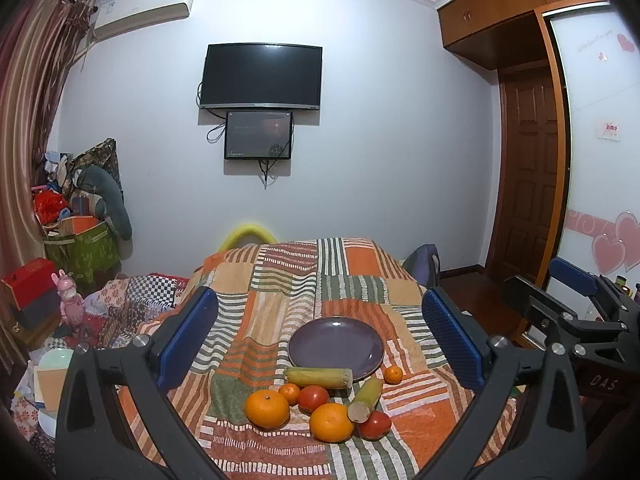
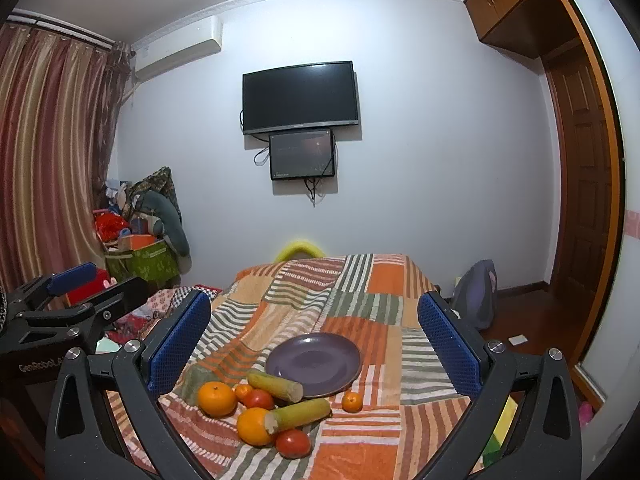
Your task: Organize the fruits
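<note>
Fruit pile in front of the purple plate [image 1: 336, 344] – both grippers hanging back, spread wide

Oranges [image 1: 267, 409], tomatoes [image 1: 313, 398] and two corn cobs [image 1: 320, 377] sit bunched on the striped quilt [image 1: 352, 276] just below the plate's near rim; left gripper [image 1: 320, 340] and right gripper [image 2: 314, 344] hover apart from them, holding nothing – bare quilt beyond the plate.

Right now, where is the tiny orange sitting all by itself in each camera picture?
Left wrist view: the tiny orange sits right of center, low, just off the purple plate's right front edge.
Right wrist view: the tiny orange lies just right of center, low, below the purple plate's front right edge.
Shared landmark: the purple plate, directly behind it in both.
</note>
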{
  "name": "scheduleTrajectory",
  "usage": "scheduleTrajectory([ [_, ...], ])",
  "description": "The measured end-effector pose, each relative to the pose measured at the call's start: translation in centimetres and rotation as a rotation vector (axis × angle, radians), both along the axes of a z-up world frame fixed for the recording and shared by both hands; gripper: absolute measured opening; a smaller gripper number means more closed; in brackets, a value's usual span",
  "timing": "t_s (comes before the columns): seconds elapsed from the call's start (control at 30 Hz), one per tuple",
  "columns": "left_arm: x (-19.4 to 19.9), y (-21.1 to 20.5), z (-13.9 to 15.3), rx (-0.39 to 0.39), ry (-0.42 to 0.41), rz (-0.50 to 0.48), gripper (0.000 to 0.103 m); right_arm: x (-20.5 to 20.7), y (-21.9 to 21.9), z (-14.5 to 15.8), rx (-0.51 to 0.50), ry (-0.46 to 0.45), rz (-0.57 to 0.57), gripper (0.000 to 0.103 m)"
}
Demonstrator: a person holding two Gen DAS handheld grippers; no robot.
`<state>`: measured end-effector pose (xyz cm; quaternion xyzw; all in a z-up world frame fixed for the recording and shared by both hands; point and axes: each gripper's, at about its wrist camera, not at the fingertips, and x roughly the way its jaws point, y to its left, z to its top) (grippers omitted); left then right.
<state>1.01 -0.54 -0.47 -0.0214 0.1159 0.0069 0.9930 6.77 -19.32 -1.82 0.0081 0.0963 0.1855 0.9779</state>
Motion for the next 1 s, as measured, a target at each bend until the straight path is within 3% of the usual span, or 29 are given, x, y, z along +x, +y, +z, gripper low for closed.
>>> scheduleTrajectory([
  [0.3,1.6,1.1,-1.6,0.011,0.06,0.041,0.101,2.1,0.3,-1.8,-0.012,0.098,0.004,0.103],
  [0.5,4.0,2.8,-3.6,0.013,0.16,0.048,0.078,3.8,0.6,-4.0,-0.056,0.182,0.008,0.103],
  [0.77,7.3,5.3,-7.2,0.006,0.309,0.048,0.063,6.3,1.7,-7.2,-0.122,0.308,0.059,0.078],
  [1.0,9.8,7.2,-11.2,-0.019,0.431,0.036,0.062,8.3,2.8,-9.6,-0.133,0.431,0.108,0.075],
])
